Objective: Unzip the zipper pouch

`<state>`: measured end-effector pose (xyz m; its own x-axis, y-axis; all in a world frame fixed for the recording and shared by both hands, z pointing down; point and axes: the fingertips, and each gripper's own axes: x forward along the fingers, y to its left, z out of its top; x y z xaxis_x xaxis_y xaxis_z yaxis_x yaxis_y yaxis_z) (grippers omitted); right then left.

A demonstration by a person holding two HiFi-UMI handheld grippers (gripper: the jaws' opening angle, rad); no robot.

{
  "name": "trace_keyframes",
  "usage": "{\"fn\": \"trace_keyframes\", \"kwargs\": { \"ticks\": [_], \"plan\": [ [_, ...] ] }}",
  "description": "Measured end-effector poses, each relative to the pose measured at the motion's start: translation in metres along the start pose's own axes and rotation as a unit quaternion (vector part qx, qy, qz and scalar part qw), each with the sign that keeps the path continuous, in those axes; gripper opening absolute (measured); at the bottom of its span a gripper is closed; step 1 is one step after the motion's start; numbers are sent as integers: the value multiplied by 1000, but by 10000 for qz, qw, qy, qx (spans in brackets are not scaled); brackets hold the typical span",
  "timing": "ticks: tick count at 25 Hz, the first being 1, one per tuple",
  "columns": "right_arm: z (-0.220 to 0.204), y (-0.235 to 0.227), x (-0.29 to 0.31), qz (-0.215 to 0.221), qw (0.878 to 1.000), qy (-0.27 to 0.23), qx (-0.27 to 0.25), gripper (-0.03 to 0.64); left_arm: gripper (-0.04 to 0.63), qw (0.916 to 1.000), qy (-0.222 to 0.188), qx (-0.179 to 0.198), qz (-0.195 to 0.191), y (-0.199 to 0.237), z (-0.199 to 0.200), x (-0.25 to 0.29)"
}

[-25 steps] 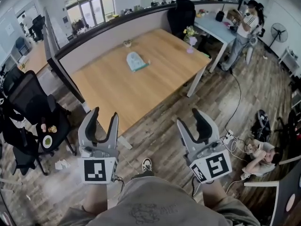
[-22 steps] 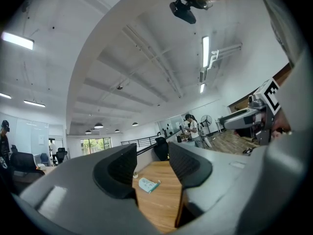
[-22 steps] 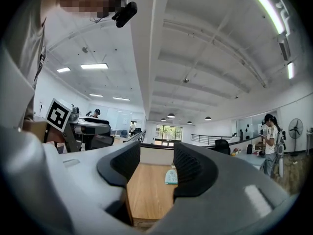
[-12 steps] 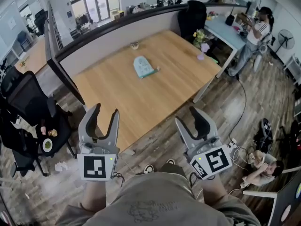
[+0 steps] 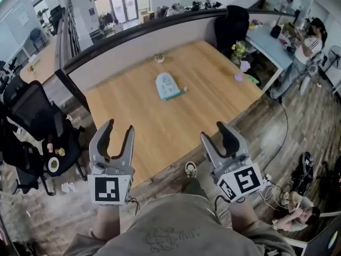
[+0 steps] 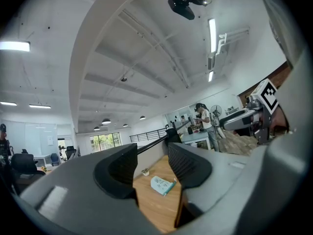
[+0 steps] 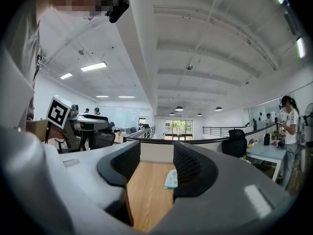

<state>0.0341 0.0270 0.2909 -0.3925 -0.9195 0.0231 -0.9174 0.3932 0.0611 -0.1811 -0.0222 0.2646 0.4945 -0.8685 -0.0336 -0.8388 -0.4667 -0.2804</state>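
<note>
Both my tongs gape empty on the approach (left tongs (image 5: 119, 126) just narrowed slightly, right tongs (image 5: 214, 131) wide); next I reach for the pouch (image 5: 167, 86).

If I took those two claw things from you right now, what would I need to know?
Left gripper: open, empty; jaws have just been closing slightly.
Right gripper: open, empty.
Pale blue-green zipper pouch: lying flat midway across the light wooden table, well beyond both grippers, untouched.
Done: nothing yet; both grippers at the table's near edge.
To do: reach the pouch, steady it with one gripper, pull the zipper open with the other.
</note>
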Motion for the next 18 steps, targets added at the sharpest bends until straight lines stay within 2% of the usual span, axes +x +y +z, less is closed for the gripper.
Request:
{"fn": "trace_keyframes", "kwargs": {
  "ticks": [7,10,18],
  "plan": [
    [-15,-88,69,612,9980,139,-11,196,179,9979,359,53,540,-7,-6,90],
    [-17,-118,96,917,9956,184,-25,196,179,9967,363,58,730,-14,-4,123],
    [-28,-171,153,1552,9875,268,-84,196,179,9912,666,18,1145,-25,-17,181]
  ]
}}
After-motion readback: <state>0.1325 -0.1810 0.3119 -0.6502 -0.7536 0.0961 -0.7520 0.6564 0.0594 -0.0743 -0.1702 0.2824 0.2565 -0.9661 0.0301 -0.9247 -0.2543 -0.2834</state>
